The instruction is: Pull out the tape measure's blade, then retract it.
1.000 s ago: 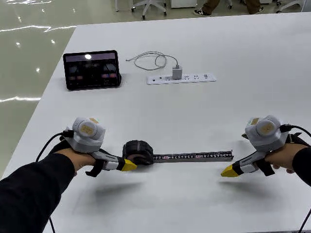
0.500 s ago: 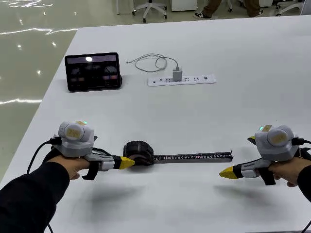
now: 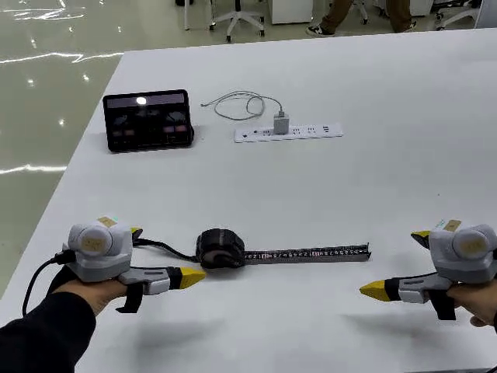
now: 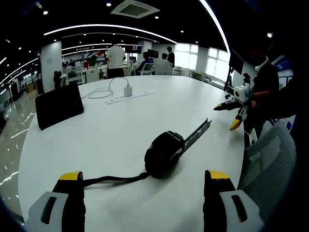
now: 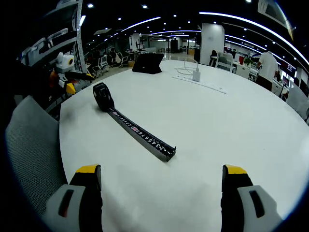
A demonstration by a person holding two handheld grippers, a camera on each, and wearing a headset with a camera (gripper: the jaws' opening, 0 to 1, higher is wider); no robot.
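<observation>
A black tape measure case (image 3: pixel 220 248) lies on the white table (image 3: pixel 326 194), its blade (image 3: pixel 311 253) drawn out to the right and lying flat. A black strap trails left from the case. My left gripper (image 3: pixel 163 253) is a little left of and nearer than the case, open, touching nothing. My right gripper (image 3: pixel 396 262) is just right of and nearer than the blade's end hook, open and empty. The left gripper view has the case (image 4: pixel 164 152) centred ahead between the wide jaws of the left gripper (image 4: pixel 145 176). Ahead of the right gripper (image 5: pixel 161 169), the blade (image 5: pixel 140 133) runs back to the case (image 5: pixel 102 95).
A dark tablet (image 3: pixel 147 118) stands at the back left. A white power strip (image 3: pixel 289 130) with a charger and a coiled cable lies behind the tape. The table's left edge drops to a shiny floor. Office chairs stand beyond the far edge.
Both grippers have drawn back toward me and outward, away from the case and the blade end. The tape measure lies where it was, blade still extended.
</observation>
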